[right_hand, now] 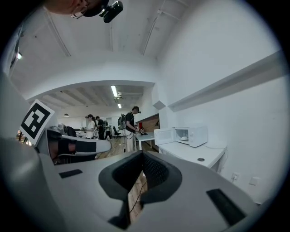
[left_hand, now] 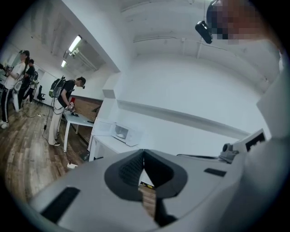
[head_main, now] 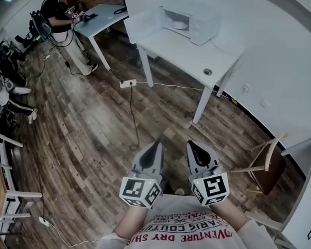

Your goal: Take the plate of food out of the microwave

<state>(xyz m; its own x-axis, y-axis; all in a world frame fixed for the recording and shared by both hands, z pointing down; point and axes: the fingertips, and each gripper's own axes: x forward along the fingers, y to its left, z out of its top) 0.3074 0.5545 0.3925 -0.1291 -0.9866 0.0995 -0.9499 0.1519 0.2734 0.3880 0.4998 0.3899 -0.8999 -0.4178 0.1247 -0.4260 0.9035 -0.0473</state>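
Observation:
A white microwave (head_main: 191, 23) stands at the far end of a white table (head_main: 193, 54), its door (head_main: 142, 25) swung open to the left. Inside it lies a pale plate (head_main: 179, 25); I cannot make out the food. Both grippers are held close to my chest, far from the table, over the wooden floor. The left gripper (head_main: 154, 146) is shut with nothing in it, and the right gripper (head_main: 193, 145) is shut and empty too. The microwave (left_hand: 123, 132) shows small in the left gripper view. In the right gripper view the microwave (right_hand: 190, 135) stands ahead to the right.
A small round object (head_main: 207, 72) lies on the table's near corner. A power strip (head_main: 128, 84) and its cable lie on the floor between me and the table. A wooden chair (head_main: 266, 162) stands at the right. A person (head_main: 64, 25) works at another table (head_main: 101, 17) at the back left.

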